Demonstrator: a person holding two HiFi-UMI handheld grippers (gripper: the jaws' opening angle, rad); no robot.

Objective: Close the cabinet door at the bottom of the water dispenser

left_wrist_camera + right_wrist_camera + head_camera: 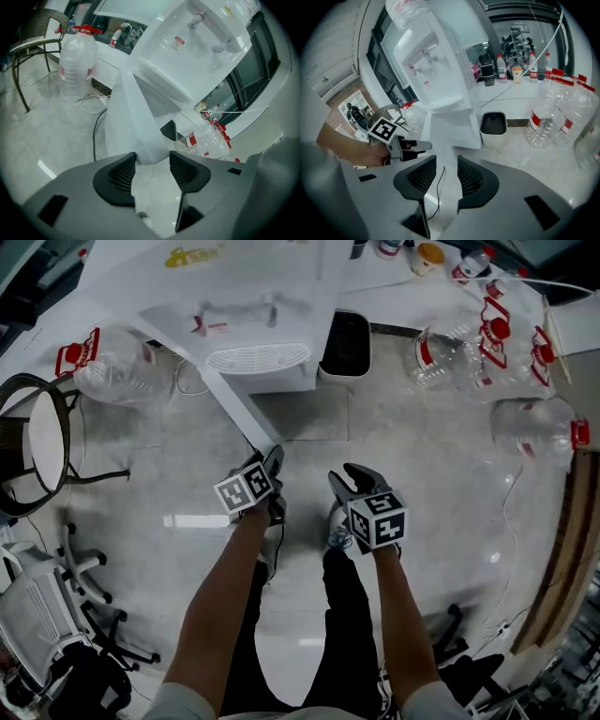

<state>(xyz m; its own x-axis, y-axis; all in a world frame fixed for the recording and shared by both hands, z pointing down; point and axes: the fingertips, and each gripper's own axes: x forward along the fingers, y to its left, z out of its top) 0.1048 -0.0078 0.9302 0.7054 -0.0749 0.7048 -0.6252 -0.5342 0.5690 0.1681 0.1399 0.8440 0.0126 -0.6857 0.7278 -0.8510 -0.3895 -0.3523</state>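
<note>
left tool [152,163]: spread, door [135,117] edge between its tips, unpinched | right tool [446,172]: spread, empty | door stood open

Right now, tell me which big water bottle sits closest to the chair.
The lone bottle left of the water dispenser, beside the chair; the other bottles cluster on the dispenser's far right.

This looks like an office break corner or workroom. A white water dispenser [253,324] stands ahead of the left tool [275,460] on a pale polished floor [441,474]. Large clear water jugs [473,343] with red labels lie beyond the right tool [349,482]. Wheeled office chairs [47,606] and a wicker chair [33,442] stand to the left of the left tool. Small bottles [513,63] line a white ledge [520,92] ahead, under dark windows.
</note>
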